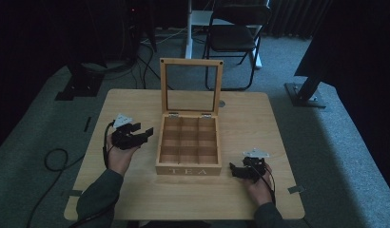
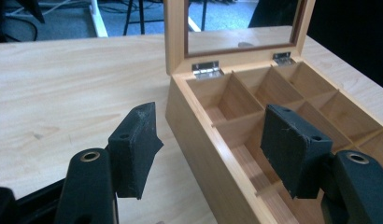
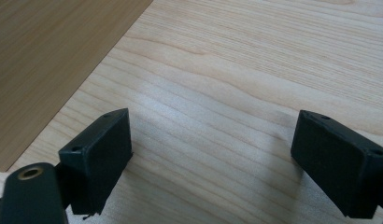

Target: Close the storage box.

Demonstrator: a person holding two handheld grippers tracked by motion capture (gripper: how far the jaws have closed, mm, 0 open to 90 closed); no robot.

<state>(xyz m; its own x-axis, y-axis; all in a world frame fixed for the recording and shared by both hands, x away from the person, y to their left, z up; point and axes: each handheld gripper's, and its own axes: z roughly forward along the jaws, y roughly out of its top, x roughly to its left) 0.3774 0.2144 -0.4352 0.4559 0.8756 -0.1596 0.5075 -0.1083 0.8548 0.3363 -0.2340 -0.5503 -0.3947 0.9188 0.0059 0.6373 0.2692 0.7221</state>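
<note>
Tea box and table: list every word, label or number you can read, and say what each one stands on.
"TEA": pale capital letters on the front wall of the wooden box, seen in the high view.
No other text is readable: the open lid, the table and both grippers carry no legible lettering in any view.

It looks like a dark lab or studio room: grey carpet (image 1: 36, 123), black stands (image 1: 79, 80), loose cables (image 1: 55, 159), a folding chair (image 1: 236, 35), one wooden table (image 1: 126, 102).
</note>
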